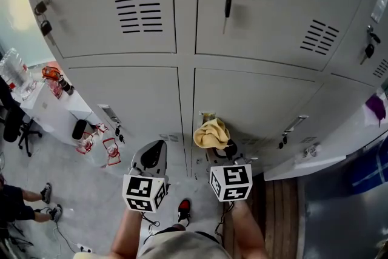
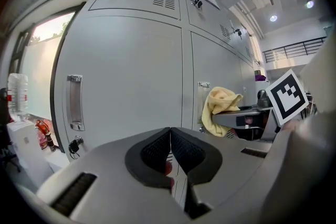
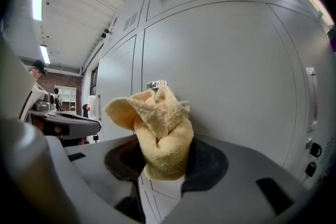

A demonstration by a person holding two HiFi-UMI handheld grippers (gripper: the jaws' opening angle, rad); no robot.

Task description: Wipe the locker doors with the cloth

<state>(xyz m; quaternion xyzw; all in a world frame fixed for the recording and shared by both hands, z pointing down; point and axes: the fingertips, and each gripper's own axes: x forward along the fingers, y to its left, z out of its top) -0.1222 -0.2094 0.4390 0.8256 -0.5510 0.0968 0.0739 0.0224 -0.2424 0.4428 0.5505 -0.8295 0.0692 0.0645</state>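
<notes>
Grey metal locker doors fill the view ahead. My right gripper is shut on a bunched yellow cloth, held just short of the lower middle door. In the left gripper view the cloth shows to the right, near a door handle. My left gripper is shut with nothing between its pads, pointing at the lower left door.
Keys hang from the upper middle door's lock. Another key set hangs at the right. A locker door at the lower right stands open. A white table with bottles is at the left. Someone's feet are on the floor.
</notes>
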